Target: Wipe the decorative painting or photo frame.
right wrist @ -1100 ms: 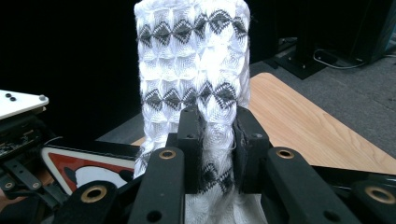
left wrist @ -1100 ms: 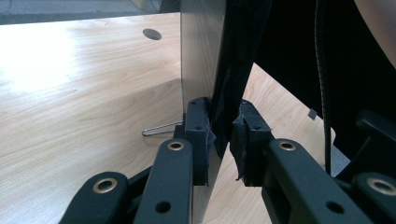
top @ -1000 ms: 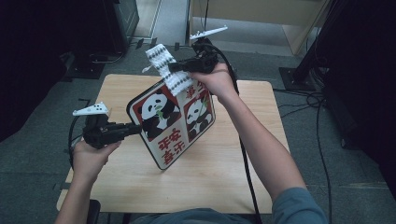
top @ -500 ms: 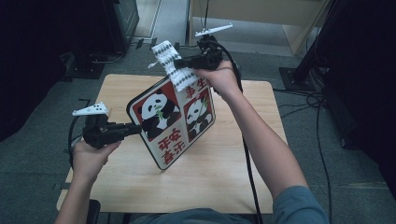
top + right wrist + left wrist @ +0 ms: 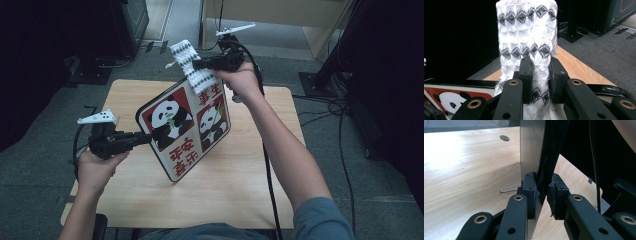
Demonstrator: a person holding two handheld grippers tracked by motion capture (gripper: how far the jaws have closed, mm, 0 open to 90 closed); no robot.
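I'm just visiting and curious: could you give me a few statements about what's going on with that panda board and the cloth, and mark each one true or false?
1. The left gripper clamps the edge of the panda board. True.
2. The board lies flat on the table. False: it stands tilted up on its lower edge.
3. The right gripper holds a white cloth with a dark diamond pattern. True.
4. The cloth is at the board's bottom corner. False: it is at the top edge.
5. The board shows two pandas on red. True.

Red Chinese characters (roughly 平安喜乐) on the panda board (image 5: 186,134)
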